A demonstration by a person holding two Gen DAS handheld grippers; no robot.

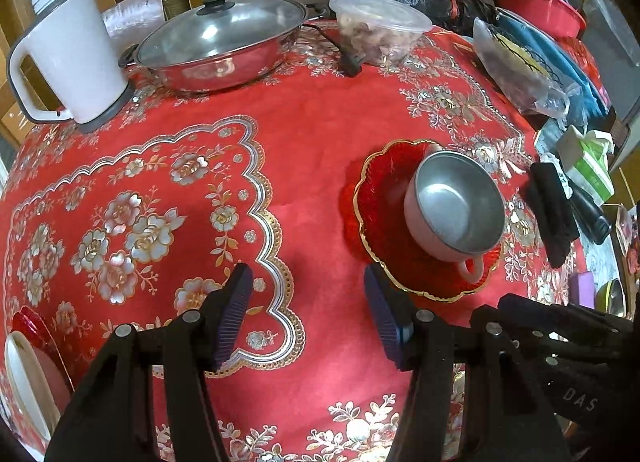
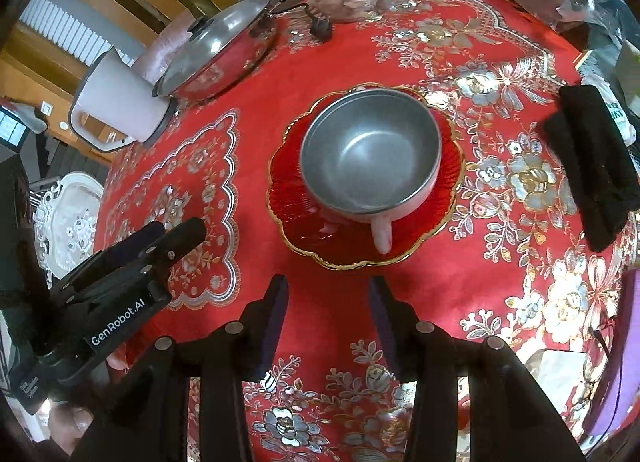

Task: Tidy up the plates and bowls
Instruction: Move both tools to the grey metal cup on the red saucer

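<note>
An empty steel-lined pink bowl [image 2: 370, 153] sits on a scalloped red plate [image 2: 362, 238] (gold-rimmed); the left gripper [image 1: 308, 314] and right gripper [image 2: 328, 322] both gape, holding nothing.

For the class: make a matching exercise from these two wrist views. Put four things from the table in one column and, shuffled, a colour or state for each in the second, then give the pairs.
1. plate
2. bowl
3. jug
4. pan

A. white, grey handle
B. covered by glass lid
C. red, gold rim
D. pink outside, steel inside

Pairs: 1-C, 2-D, 3-A, 4-B
</note>
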